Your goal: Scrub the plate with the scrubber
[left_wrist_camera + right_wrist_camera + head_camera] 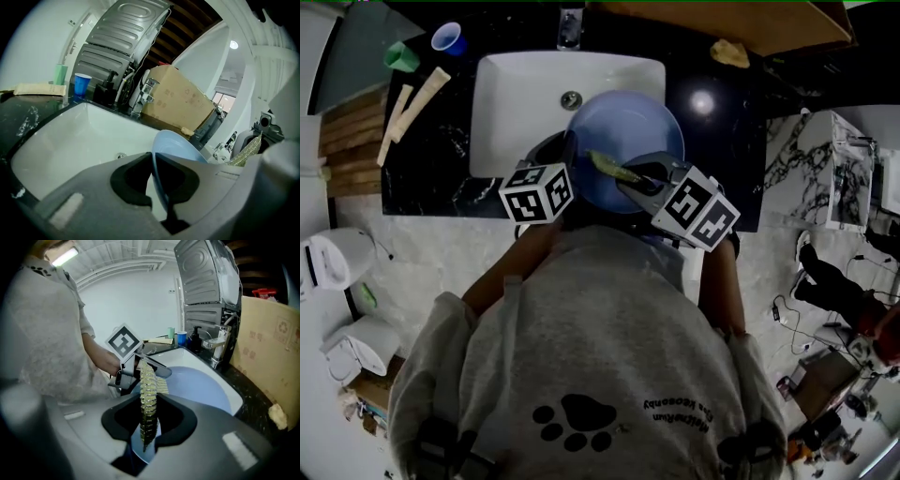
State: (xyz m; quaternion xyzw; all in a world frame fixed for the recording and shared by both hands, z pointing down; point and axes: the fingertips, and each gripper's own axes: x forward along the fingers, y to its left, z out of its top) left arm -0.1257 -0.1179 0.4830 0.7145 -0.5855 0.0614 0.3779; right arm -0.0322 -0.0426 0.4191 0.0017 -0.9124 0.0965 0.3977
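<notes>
Grey sweatshirt (600, 356) fills the bottom of the head view, and just past it both grippers are working over the white sink (516, 84).

The left gripper (157, 180) is clenched on the rim of the blue plate (628, 127). Only that thin edge is pinched between its 2 jaws, and the plate hangs tilted above the right half of the basin.

The right gripper (147, 423) is clamped on the yellow-green scrubber (148, 380). It stands edge-on out of the jaws and reaches across the lower part of the plate, close to where the left gripper holds it. Whether it is actually pressing on the plate, no view settles.

Here's the danger. That plate hangs from 1 narrow bite on its rim, so a firm scrubbing push could lever it around the grip. If it twists loose it drops into the basin, where it may chip or crack.

The scrubber looks thin and floppy, so pressure could fold it over or drag it out of the jaws. Then the hard jaw tips would scrape the plate instead.

With the 2 grippers this close together, a wide stroke could also knock them into each other.
</notes>
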